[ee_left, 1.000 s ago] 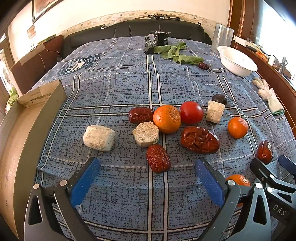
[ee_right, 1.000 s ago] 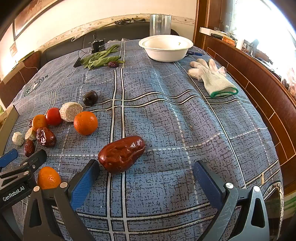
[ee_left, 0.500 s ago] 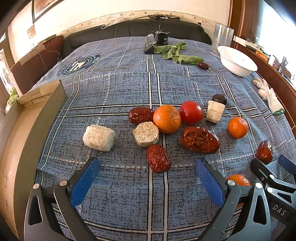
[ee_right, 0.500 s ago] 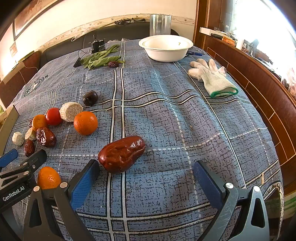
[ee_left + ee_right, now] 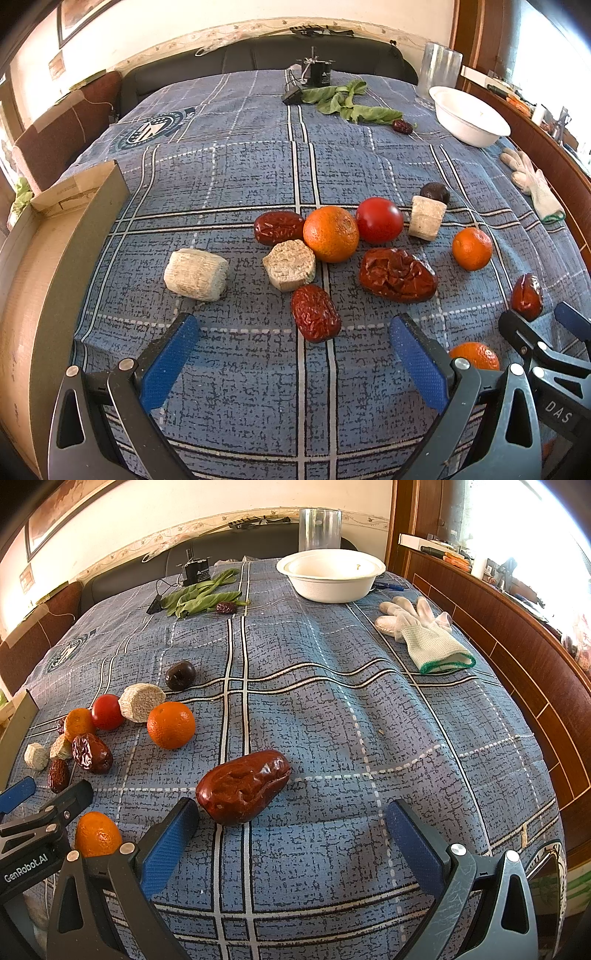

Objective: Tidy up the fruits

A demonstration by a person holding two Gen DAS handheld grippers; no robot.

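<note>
Cream wall (image 5: 258, 22), black sofa (image 5: 258, 59), wood panelling (image 5: 498, 635).

blue-grey tablecloth (image 5: 332, 709) with white and dark plaid lines fills the frame. left of centre: bright orange (image 5: 171, 724), red tomato (image 5: 107, 712), wrinkled dark-red date (image 5: 243, 786). upper centre: white bowl (image 5: 330, 576), green leaves (image 5: 199, 598). upper right: white glove (image 5: 424, 635), green-edged cuff.

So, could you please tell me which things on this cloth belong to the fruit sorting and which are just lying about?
Belongs to the job:
oranges
tomato
red dates
dark fruit
white bowl, probably

Lying about:
glove
green leaves
black device
clear cup
pale cob-like chunks
</note>
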